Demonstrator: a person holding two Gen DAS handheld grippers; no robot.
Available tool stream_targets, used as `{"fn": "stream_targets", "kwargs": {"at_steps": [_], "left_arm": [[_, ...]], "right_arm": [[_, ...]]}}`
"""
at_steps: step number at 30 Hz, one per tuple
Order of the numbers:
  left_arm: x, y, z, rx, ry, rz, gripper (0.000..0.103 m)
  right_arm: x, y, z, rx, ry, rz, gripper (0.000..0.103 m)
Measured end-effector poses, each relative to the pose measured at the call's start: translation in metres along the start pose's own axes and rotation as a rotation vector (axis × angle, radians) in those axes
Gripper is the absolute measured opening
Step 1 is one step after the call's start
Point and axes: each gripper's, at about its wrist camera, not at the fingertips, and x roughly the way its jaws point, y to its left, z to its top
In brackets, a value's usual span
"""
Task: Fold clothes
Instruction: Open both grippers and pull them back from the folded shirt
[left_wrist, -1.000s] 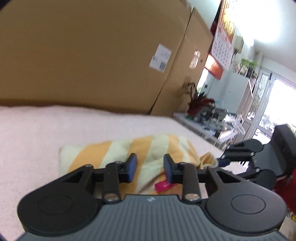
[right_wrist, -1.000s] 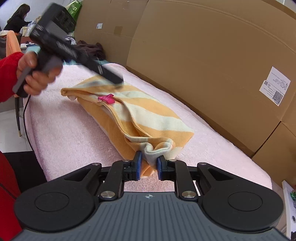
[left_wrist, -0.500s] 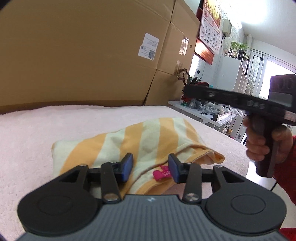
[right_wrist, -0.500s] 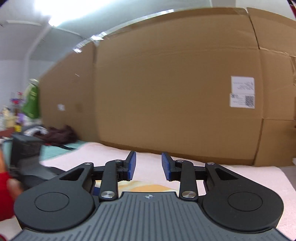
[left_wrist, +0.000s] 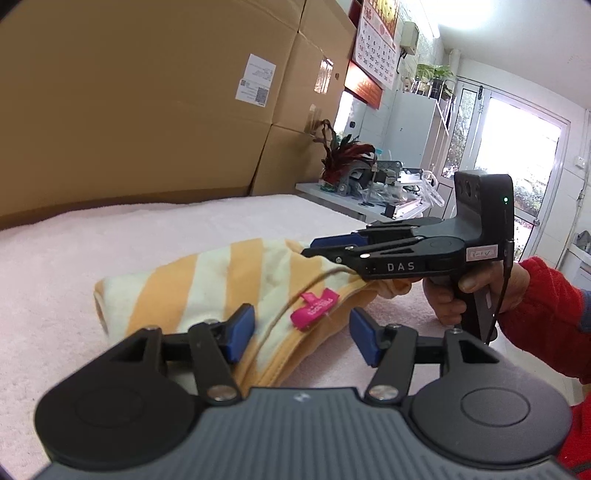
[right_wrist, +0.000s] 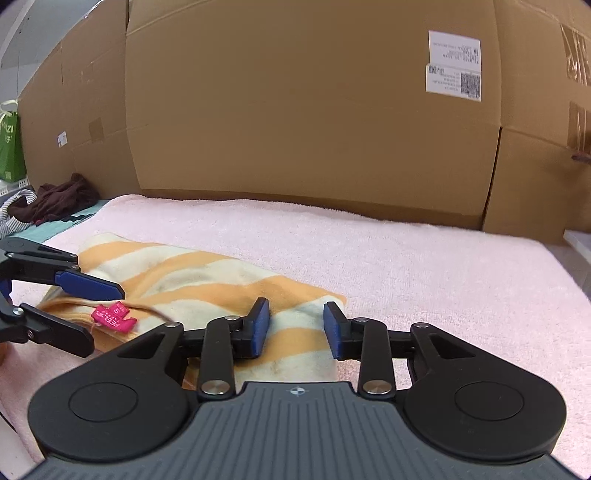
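Observation:
An orange-and-cream striped garment (left_wrist: 221, 284) (right_wrist: 207, 273) lies folded on the pink towel surface (left_wrist: 110, 251) (right_wrist: 406, 258), with a pink tag (left_wrist: 314, 308) (right_wrist: 110, 317) on its edge. My left gripper (left_wrist: 302, 334) (right_wrist: 105, 319) is open and hovers at the tag end, its fingers on either side of the tag. My right gripper (right_wrist: 295, 326) (left_wrist: 314, 248) is open over the garment's other end, the striped cloth lying under the gap between its blue pads (right_wrist: 260, 325). A hand in a red sleeve (left_wrist: 535, 295) holds the right gripper.
Tall cardboard boxes (right_wrist: 314, 110) (left_wrist: 147, 110) wall off the far side of the surface. A dark clothes pile (right_wrist: 55, 199) and a green bag (right_wrist: 9, 147) sit beyond the left end. A cluttered side table (left_wrist: 388, 184) with a red-leaved plant (left_wrist: 343, 155) stands past the right end.
The right gripper let go of the garment's corner, opened, swung up and came back down over that end. The left gripper opened wider near the tag.

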Motion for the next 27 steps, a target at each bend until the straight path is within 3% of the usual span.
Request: {"fn": "stream_targets", "kwargs": {"at_steps": [3, 5, 8, 10, 16, 19, 23, 27], "left_arm": [[-0.001, 0.003, -0.001, -0.014, -0.006, -0.027, 0.068], [-0.001, 0.004, -0.001, -0.022, -0.009, -0.043, 0.068], [-0.002, 0.004, -0.002, -0.024, -0.013, -0.049, 0.068], [-0.003, 0.003, -0.002, -0.022, -0.017, -0.053, 0.069], [-0.005, 0.006, -0.002, -0.028, -0.028, -0.078, 0.072], [-0.005, 0.007, -0.002, -0.029, -0.033, -0.08, 0.074], [-0.004, 0.006, 0.0, -0.024, -0.032, -0.082, 0.075], [-0.004, 0.006, -0.001, -0.022, -0.033, -0.078, 0.076]], "right_arm": [[-0.02, 0.007, 0.008, -0.017, -0.106, -0.039, 0.034], [-0.031, 0.012, 0.011, 0.019, -0.172, 0.004, 0.034], [-0.024, 0.023, 0.005, 0.041, -0.121, 0.097, 0.032], [-0.016, 0.031, -0.008, 0.01, -0.073, 0.066, 0.032], [-0.022, 0.026, -0.017, 0.014, -0.075, 0.053, 0.033], [-0.025, 0.025, -0.006, 0.02, -0.072, 0.065, 0.034], [-0.024, 0.009, 0.021, 0.197, -0.164, 0.121, 0.039], [0.013, 0.019, 0.028, 0.145, -0.088, 0.043, 0.043]]}}
